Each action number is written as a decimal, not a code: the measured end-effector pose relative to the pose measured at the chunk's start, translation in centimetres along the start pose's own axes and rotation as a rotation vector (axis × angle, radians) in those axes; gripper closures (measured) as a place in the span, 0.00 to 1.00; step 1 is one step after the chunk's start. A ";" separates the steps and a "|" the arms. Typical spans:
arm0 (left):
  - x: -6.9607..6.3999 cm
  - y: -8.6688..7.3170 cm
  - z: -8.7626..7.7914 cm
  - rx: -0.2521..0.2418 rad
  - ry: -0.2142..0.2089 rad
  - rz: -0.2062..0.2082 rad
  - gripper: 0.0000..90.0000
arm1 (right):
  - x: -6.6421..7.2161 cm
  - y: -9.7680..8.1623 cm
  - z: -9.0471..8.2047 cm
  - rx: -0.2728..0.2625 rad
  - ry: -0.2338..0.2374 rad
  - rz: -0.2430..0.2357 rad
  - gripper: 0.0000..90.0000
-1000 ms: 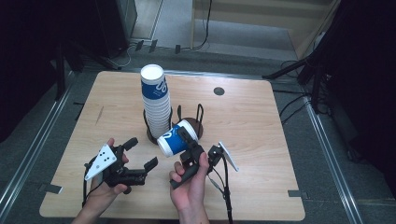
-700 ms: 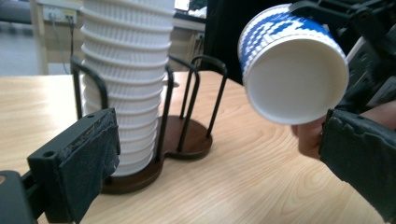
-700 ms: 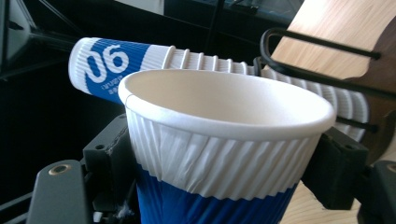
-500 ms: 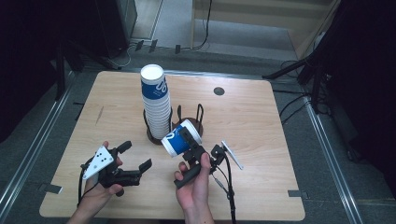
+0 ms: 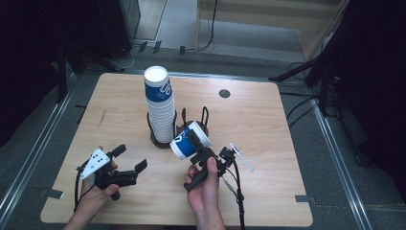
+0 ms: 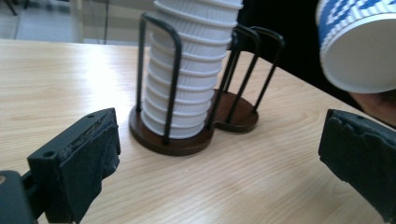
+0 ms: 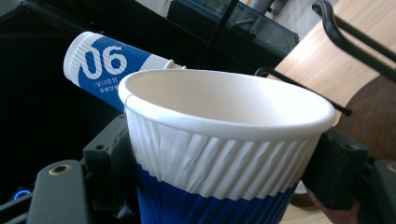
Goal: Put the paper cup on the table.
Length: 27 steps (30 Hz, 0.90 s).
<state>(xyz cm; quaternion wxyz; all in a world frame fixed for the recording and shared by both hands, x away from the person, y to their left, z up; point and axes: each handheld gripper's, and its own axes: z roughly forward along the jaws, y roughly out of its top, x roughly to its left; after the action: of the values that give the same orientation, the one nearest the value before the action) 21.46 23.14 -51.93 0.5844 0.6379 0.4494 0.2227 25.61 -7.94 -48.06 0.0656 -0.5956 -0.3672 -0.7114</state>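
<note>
Right gripper clamped on a single paper cup, jaws on either side of its ribbed wall just under the rim. Cup tipped: in the high view its long axis runs from the gripper up and to the left, base toward the cup stack. Cup hangs just beside the wire cup holder, over its empty right bay; the stack fills the left bay.

Left gripper wide open, nothing between the jaws, low over the table, well left of the cup and pointing toward the holder. Right hand is clearly the nearer one; likely next move is seating the cup in the empty bay, which needs the axis brought upright.

Right gripper view: cup's open mouth empty and clean, stack's top cup behind. Left gripper view: cup's base from below, plus the holder's brown base and ringed stack.
</note>
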 end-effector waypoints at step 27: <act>3.6 -0.6 -1.1 0.020 0.120 -0.023 0.00 | -0.5 1.5 -0.8 -0.138 -0.168 -0.475 0.24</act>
<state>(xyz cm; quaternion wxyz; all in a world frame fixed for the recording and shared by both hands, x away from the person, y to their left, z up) 22.20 26.72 -53.13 0.5526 0.6240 0.4929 0.2496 25.96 -9.69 -47.85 -0.1748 -0.5529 -0.4513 -0.6783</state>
